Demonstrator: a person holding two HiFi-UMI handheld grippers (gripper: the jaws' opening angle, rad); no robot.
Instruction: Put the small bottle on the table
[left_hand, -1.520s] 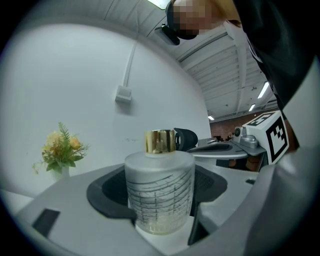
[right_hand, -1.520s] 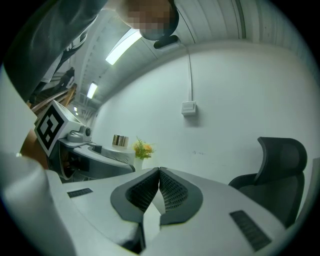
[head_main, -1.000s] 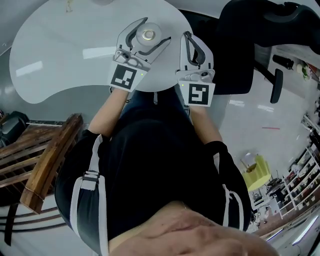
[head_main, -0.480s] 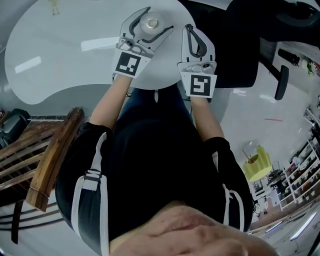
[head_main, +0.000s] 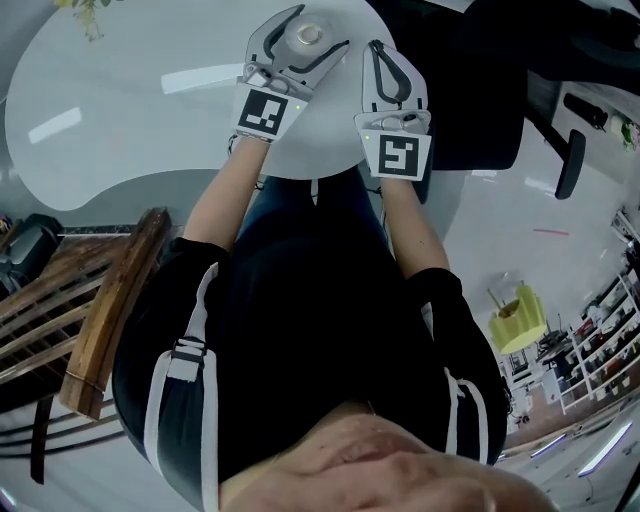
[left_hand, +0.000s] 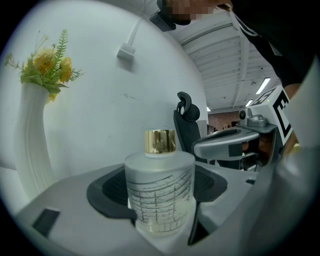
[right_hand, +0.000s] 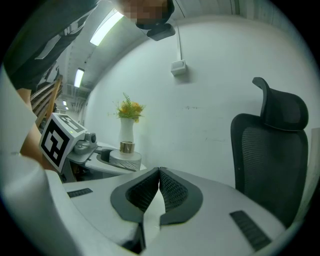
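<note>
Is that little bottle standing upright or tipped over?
Upright. In the left gripper view the bottle stands vertical with its gold cap on top, gripped between the jaws.

The small bottle (left_hand: 159, 192) looks like frosted glass, its cap (left_hand: 160, 141) shiny gold metal; the white surface (head_main: 120, 110) is smooth and glossy.

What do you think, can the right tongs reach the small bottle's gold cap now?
Probably yes. The small bottle sits in the left tongs with its gold cap uncovered, and the right tongs are beside, nothing between. They are shut, so must open first.
</note>
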